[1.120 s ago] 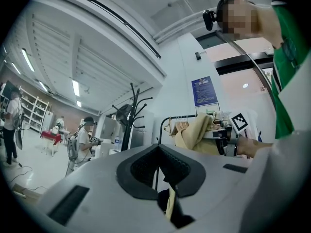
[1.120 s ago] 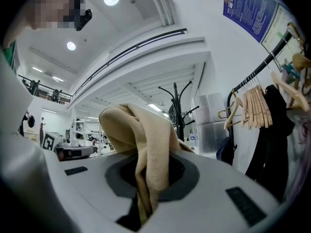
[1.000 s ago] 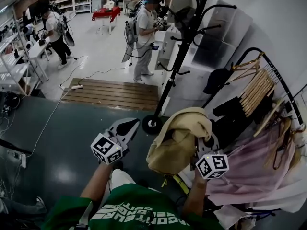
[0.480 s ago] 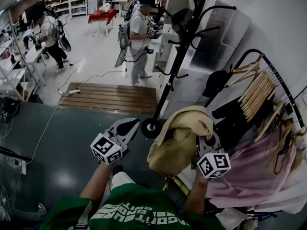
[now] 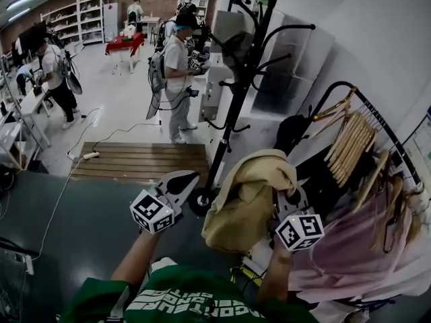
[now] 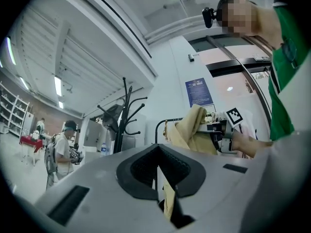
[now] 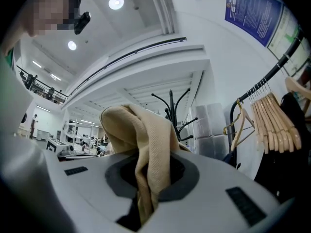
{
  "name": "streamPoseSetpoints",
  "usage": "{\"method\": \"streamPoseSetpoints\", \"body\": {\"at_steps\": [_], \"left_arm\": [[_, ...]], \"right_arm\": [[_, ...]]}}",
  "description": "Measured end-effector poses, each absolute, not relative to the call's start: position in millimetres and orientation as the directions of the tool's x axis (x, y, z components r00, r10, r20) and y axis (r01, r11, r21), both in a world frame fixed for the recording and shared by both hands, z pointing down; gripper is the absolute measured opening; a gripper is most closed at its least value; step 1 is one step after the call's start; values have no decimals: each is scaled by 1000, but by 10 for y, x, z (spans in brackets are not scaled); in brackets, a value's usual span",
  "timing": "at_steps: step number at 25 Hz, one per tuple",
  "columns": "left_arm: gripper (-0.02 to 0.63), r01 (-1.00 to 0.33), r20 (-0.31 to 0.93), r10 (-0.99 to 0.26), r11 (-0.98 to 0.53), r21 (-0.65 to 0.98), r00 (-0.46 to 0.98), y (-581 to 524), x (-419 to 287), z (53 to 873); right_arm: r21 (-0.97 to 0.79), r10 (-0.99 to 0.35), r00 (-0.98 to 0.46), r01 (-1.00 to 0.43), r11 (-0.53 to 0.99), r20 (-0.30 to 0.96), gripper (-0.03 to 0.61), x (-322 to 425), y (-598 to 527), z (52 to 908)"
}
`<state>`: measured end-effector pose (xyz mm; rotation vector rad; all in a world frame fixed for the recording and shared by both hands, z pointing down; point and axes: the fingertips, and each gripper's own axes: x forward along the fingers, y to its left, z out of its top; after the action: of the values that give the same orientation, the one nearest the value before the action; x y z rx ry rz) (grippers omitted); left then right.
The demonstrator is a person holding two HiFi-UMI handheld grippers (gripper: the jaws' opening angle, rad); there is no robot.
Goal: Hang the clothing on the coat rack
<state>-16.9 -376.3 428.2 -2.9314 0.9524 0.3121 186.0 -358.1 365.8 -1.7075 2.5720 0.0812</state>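
Tan garment [image 5: 246,197] bunched in a loose heap just right of the base of the black coat rack [image 5: 236,99], lower than every hook and touching none of them. Right gripper [image 5: 285,206] under the heap's right edge, on the side away from the rack's pole. Fingers closed on the cloth, with a fold pinched between them and the rest rising above the tips in a ribbed hump, as shown in the right gripper view. Rack visible in that view beyond the hump, hooks curving upward from the pole. Left gripper [image 5: 183,182] just left of the rack's base, apart from the garment in the head view, tips directed toward the base. Fingers set together tip to tip in the left gripper view, with only a thin tan sliver in the slit behind the tips, too narrow to identify. Rack again in the background of that view, left of the held garment and the right gripper. Green shirt [image 5: 182,300] along the bottom edge of the head view, nearer the camera than the rack. Right of the rack, a row of wooden hangers [image 5: 351,140], with a pink garment [image 5: 350,247] lower down, just beyond the right gripper. Left of the rack's base, a slatted wooden platform [image 5: 138,161] on the floor. Behind the rack and to its left, a standing person [image 5: 172,79] in a white top, well apart from both grippers.
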Motion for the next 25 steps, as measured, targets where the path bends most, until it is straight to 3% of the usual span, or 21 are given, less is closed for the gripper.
{"method": "streamPoseSetpoints", "body": {"at_steps": [25], "left_arm": [[-6, -443, -239, -423, -896, -32, 874, -4465, 204, 3367]], "right_arm": [[50, -896, -353, -934, 354, -269, 37, 1813, -4349, 2049]]}}
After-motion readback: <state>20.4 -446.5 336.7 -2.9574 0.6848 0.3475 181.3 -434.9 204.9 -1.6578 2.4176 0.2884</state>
